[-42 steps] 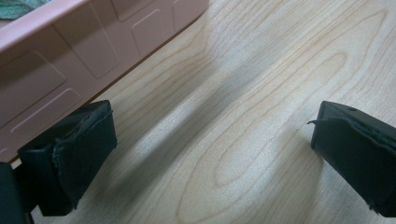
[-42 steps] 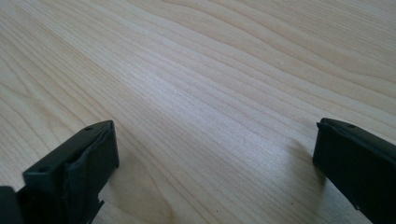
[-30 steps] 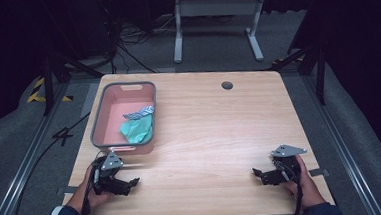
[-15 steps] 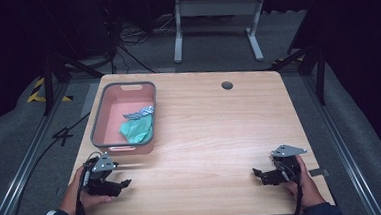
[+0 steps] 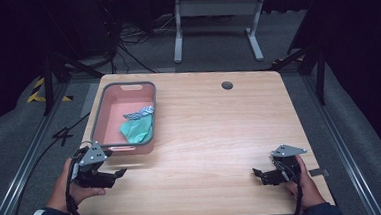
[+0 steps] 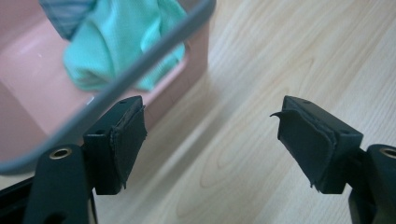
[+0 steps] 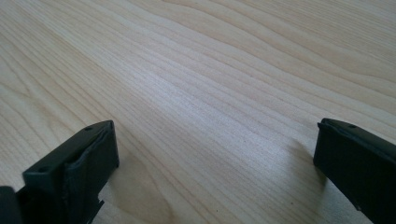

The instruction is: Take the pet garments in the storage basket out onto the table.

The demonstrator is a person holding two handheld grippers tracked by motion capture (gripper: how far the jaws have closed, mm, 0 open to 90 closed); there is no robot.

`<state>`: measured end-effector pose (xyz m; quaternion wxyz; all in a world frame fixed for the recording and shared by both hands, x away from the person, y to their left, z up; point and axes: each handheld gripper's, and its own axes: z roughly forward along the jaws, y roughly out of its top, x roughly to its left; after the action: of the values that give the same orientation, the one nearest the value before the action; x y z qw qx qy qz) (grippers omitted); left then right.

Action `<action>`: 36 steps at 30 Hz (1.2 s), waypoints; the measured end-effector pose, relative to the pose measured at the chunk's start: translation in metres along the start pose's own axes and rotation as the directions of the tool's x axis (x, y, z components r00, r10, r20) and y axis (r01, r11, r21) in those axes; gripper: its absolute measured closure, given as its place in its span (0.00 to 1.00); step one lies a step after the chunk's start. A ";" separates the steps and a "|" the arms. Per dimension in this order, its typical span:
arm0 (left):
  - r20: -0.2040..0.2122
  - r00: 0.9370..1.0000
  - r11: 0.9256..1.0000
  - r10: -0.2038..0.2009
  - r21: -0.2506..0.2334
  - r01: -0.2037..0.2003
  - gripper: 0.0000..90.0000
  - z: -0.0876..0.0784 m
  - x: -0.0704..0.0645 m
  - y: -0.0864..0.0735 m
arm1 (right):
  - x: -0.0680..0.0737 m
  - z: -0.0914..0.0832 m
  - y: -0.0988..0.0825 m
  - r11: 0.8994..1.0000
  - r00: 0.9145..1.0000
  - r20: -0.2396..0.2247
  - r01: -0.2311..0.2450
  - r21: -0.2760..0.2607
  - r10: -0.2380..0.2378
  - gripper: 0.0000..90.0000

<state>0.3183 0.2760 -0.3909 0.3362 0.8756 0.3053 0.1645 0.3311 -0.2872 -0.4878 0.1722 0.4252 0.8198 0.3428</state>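
Both grippers had their jaws spread wide and empty. The left gripper (image 5: 113,173) sat lower left, near the pink tray (image 5: 99,118); the right gripper (image 5: 259,174) lower right.

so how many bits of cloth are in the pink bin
2: a green cloth bunched in the near right part of the pink bin, and a grey striped cloth lying against its far edge. Anything beneath them would be hidden.

A: What colour is the bin (image 5: 127,94)?
B: Pink, with a grey rim. Inside lie a mint-green cloth (image 5: 137,129) and a grey-and-white striped cloth (image 5: 139,112).
A: And the worktop (image 5: 215,131)?
B: Pale wood grain. Both tongs, left (image 5: 113,175) and right (image 5: 261,175), are black.
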 end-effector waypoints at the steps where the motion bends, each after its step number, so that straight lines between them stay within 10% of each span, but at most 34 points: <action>1: 0.000 1.000 1.000 0.000 0.000 0.000 0.26 0.000 0.000 0.000 | 0.000 0.000 0.000 1.000 1.000 0.001 0.000 0.000 0.000 0.00; 10: -0.045 0.997 0.996 0.063 0.066 -0.060 0.22 0.003 0.029 0.054 | 0.000 0.000 0.000 1.000 1.000 0.002 -0.002 -0.001 0.002 0.00; 21: -0.009 0.999 0.982 0.043 0.187 -0.040 0.21 0.043 0.068 0.085 | 0.000 0.000 0.000 1.000 1.000 0.002 -0.001 0.000 0.001 0.00; 30: 0.024 0.999 0.937 0.048 0.345 -0.053 0.23 0.096 0.087 0.091 | 0.000 0.000 -0.001 1.000 1.000 0.003 -0.002 0.000 0.002 0.00; 36: 0.050 0.997 0.911 -0.050 0.412 0.025 0.27 0.122 0.102 0.088 | 0.000 0.000 -0.001 1.000 1.000 0.002 -0.002 -0.001 0.002 0.00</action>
<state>0.4935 0.2304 -0.4097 0.1568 0.9251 0.3398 0.0642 0.3305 -0.2875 -0.4878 0.1728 0.4264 0.8190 0.3428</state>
